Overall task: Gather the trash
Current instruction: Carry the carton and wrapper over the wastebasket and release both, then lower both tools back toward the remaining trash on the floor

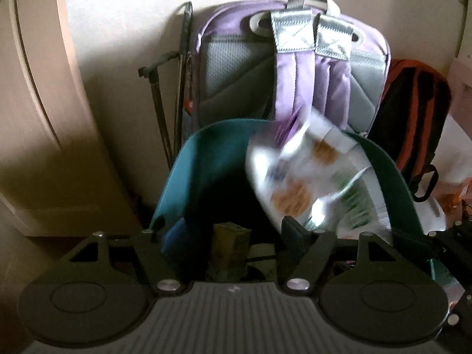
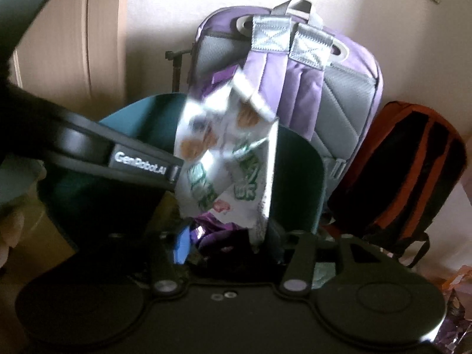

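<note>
Snack wrapper over the teal bin

Your left gripper (image 1: 224, 230) has its fingers apart, empty; your right gripper (image 2: 227, 242) also looks spread, though the blurred white wrapper (image 2: 224, 159) hangs between its fingers, so whether it's pinched I cannot tell. The wrapper sits above the teal bin (image 1: 203, 147), ready to drop. "GenRobot.AI" reads on the crossing arm. Behind stand a purple backpack (image 1: 295, 67) and an orange-black bag (image 2: 407, 165).

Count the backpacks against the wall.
2. The purple backpack stands behind the teal bin; the black-and-orange backpack leans to its right. More may be hidden behind the bin.
</note>
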